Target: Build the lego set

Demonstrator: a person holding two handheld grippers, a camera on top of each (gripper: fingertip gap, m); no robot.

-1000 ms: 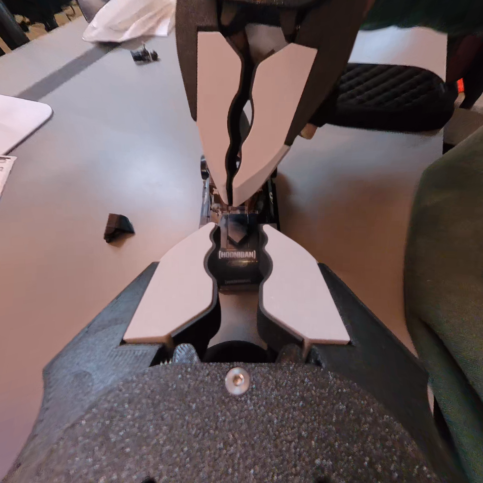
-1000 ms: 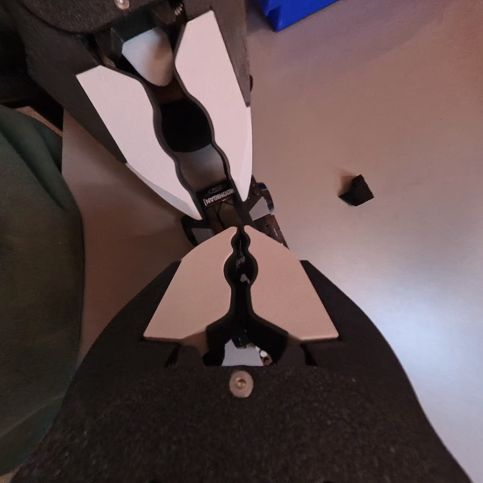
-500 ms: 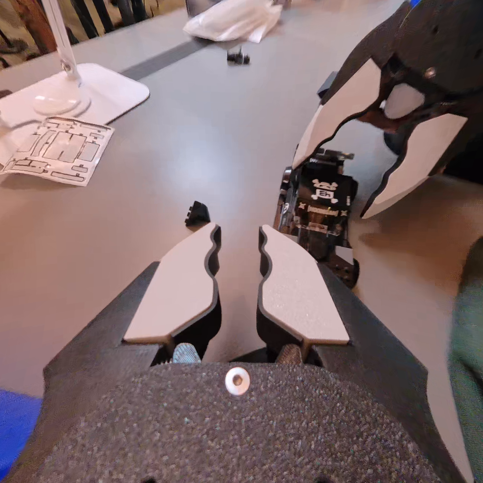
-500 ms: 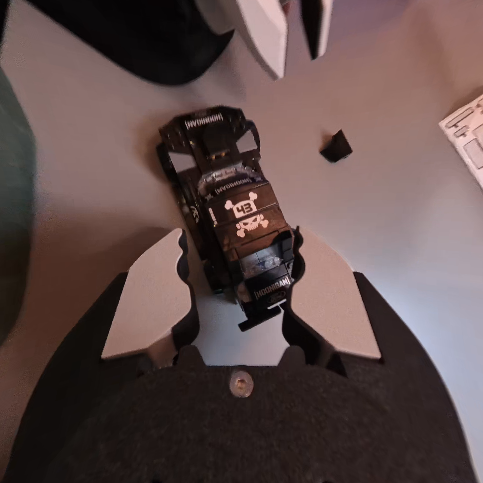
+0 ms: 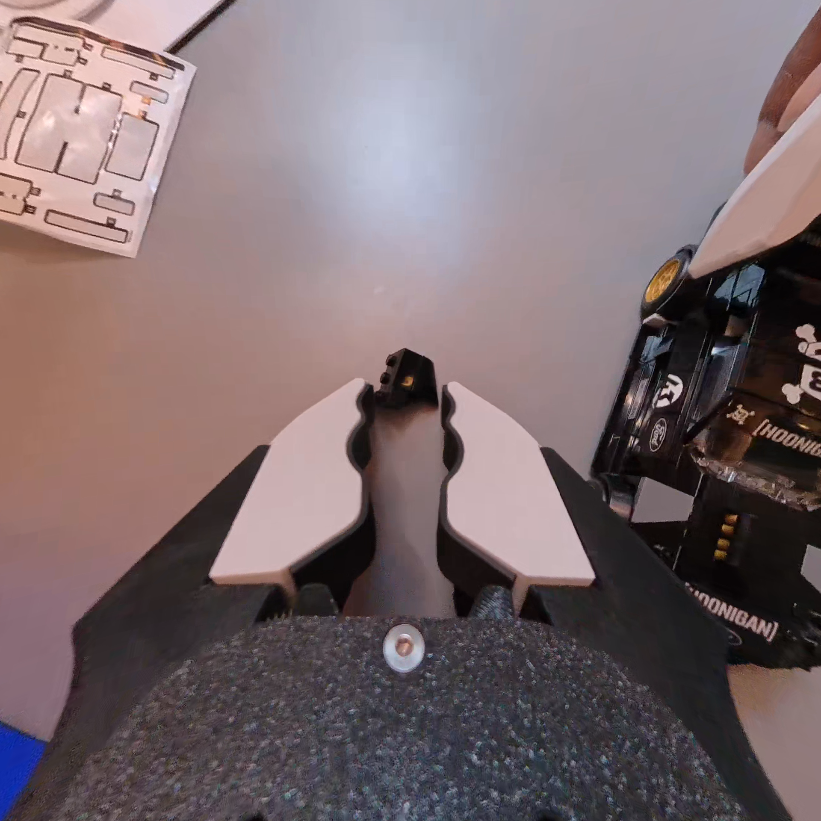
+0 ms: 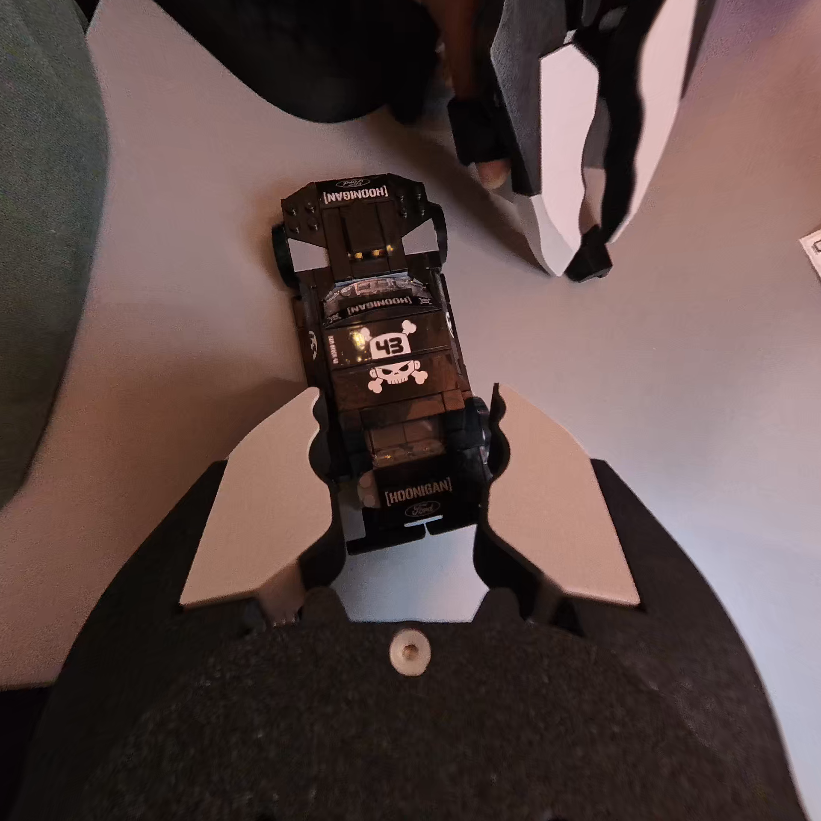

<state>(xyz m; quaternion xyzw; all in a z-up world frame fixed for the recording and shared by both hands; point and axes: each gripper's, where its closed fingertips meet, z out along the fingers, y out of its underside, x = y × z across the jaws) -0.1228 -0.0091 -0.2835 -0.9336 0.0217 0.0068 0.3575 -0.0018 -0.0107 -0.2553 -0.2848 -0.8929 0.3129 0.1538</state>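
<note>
Your left gripper (image 5: 405, 395), fingers parted, brackets a small black brick (image 5: 406, 377). Your right gripper (image 6: 406, 400), spread wide, straddles the black Lego car (image 6: 377, 346).

Our tongs (image 5: 406, 391) have pale, wavy-edged fingers (image 5: 306, 488) on black speckled bodies, each with one silver screw (image 5: 403, 646); green sleeve (image 6: 40, 222).

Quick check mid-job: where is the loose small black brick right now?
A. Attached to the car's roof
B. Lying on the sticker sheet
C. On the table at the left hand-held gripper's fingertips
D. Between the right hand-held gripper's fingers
C: the small black brick lies on the grey table right at the tips of the open left hand-held gripper, apart from the black car and the sticker sheet.
</note>
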